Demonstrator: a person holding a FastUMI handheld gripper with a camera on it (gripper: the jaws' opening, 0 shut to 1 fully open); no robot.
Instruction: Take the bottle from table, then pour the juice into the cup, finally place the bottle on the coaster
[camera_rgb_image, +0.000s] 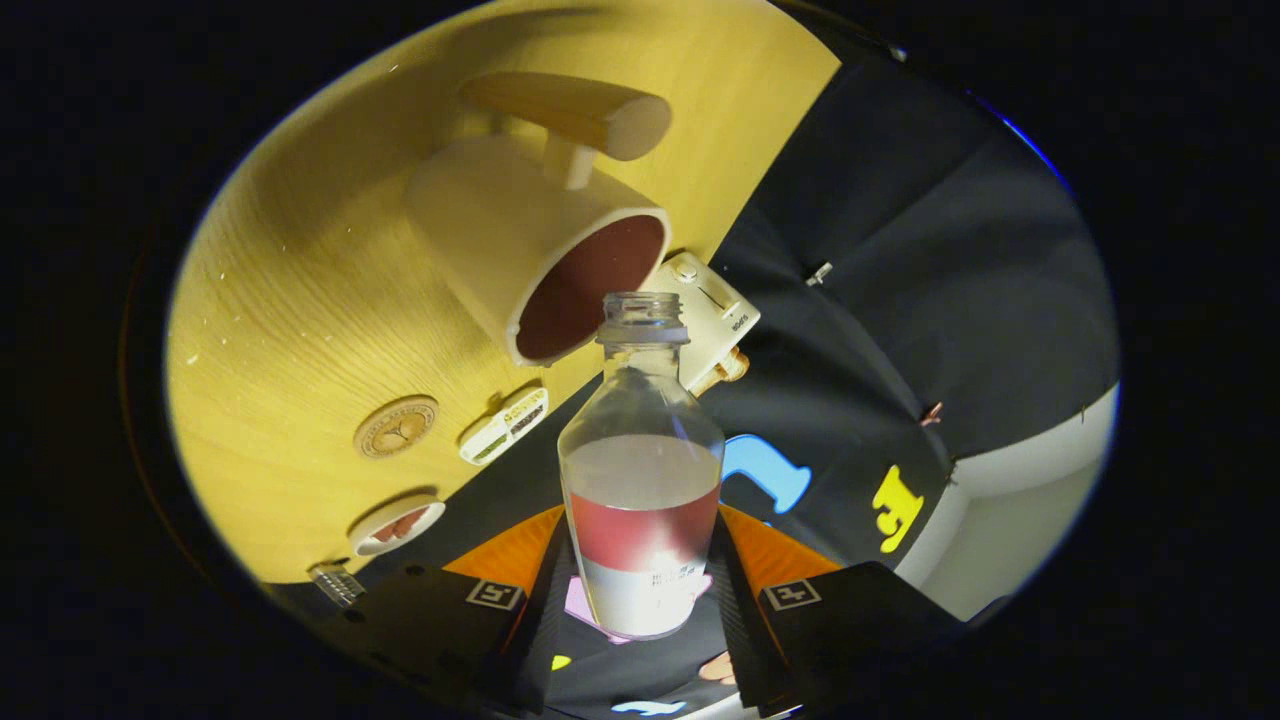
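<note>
The bottle (641, 470) is clamped between the two fingers of the claw (640, 590), both pressing on its lower body at the labelled band. It is held off the counter (300, 300), with the whole view rolled, which suggests the pour is in hand. The uncapped neck points away from the claw toward the open mouth of the cup (540, 250), whose rim lies just beyond the bottle's lip.

The bottle's long axis runs straight ahead along the fingers, base nearest the claw, mouth farthest. The cup's dark interior is seen, with its wooden handle on the side turned away from the bottle.

For the step to be done well, the lip should be kept over the cup's opening, not short of the rim, and the tilt should be increased slowly so that the juice runs in a thin stream. The grip should be held firm, since a smooth bottle could slip as its weight shifts.

The round coaster (396, 427) lies on the counter near its edge, well apart from the cup, beside a small white packet (505, 425). A small dish (397, 525) sits further along that edge.
</note>
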